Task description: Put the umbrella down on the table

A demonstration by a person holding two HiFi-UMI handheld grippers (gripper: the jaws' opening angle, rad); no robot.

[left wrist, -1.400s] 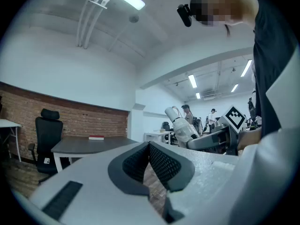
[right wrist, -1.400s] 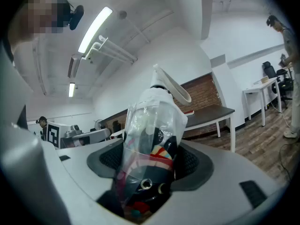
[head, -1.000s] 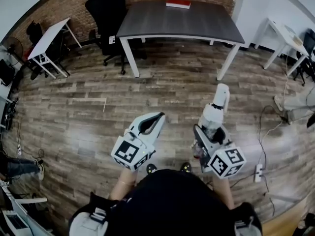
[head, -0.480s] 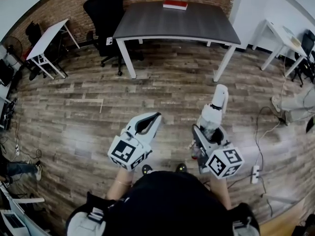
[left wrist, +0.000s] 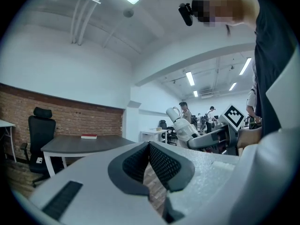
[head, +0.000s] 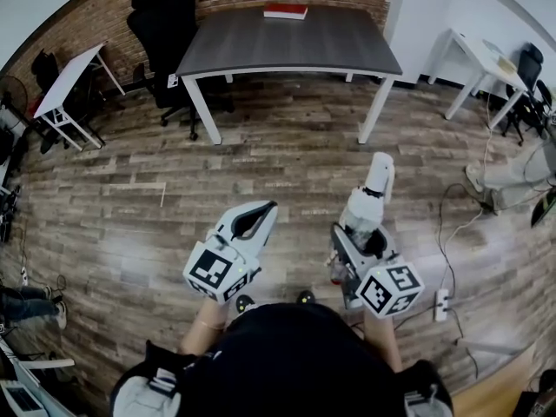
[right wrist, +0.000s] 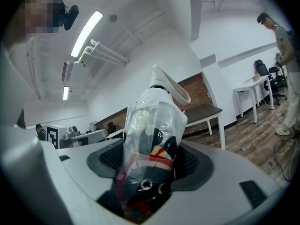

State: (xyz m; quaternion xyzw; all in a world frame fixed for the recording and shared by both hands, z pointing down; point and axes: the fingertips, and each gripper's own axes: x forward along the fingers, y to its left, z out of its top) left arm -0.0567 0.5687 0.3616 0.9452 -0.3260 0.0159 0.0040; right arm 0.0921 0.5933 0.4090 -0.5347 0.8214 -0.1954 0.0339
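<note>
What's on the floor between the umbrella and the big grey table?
Only bare wooden floor lies between the umbrella and the grey table. The head view shows it.

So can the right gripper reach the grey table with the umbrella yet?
Probably not yet. The right gripper, shut on the umbrella, is far from the grey table; only open wood floor lies between.

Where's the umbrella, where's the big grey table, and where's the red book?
umbrella (head: 367, 200): head view, on the middle of its white plastic wrap.
grey table (head: 287, 49): head view, on the bare middle of its top.
red book (head: 286, 11): head view, on its cover.
</note>
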